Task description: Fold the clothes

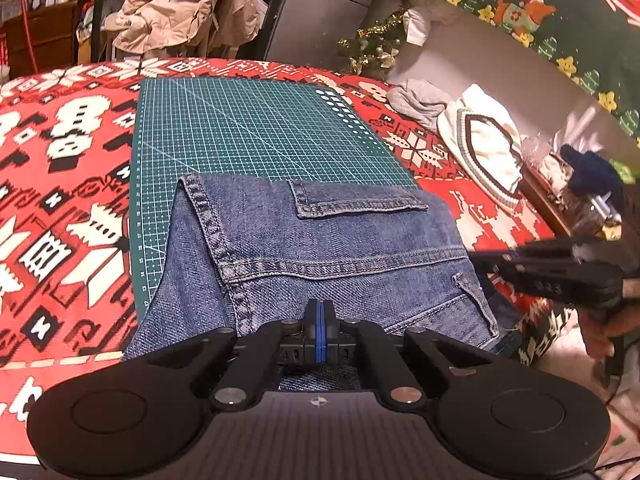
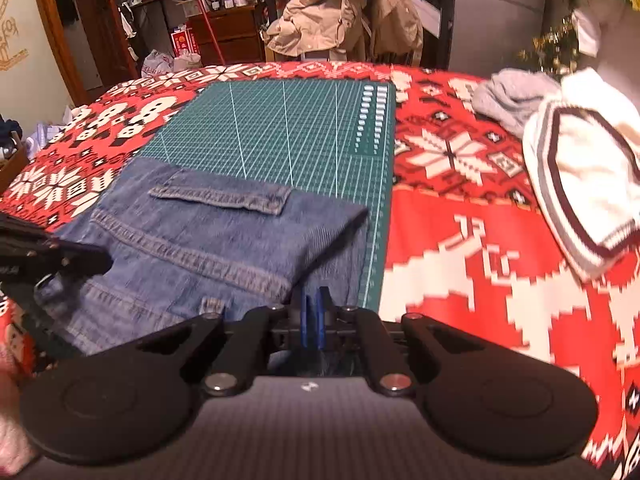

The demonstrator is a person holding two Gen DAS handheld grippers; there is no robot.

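Note:
Folded blue jeans [image 1: 320, 240] [image 2: 208, 240] lie flat on the near end of a green cutting mat [image 1: 248, 128] [image 2: 280, 128], back pocket and waistband seams up. My left gripper [image 1: 319, 312] is shut, blue pads pressed together, just above the denim's near edge, and fabric shows beneath its fingers. From the right wrist view, the left gripper [image 2: 106, 260] lies over the jeans' left part by a belt loop. My right gripper [image 2: 313, 304] is shut to a thin slit at the jeans' near right edge. Seen from the left, the right gripper [image 1: 474, 257] has its tips at that edge. No cloth shows between either pair of pads.
A red and white patterned cloth [image 1: 68, 200] covers the table. A white knit sweater [image 1: 484, 148] [image 2: 584, 176] and a grey garment [image 1: 416, 100] [image 2: 512, 96] lie at the right. A beige jacket [image 2: 352, 8] hangs behind the table. A hand [image 1: 608, 324] holds the right gripper.

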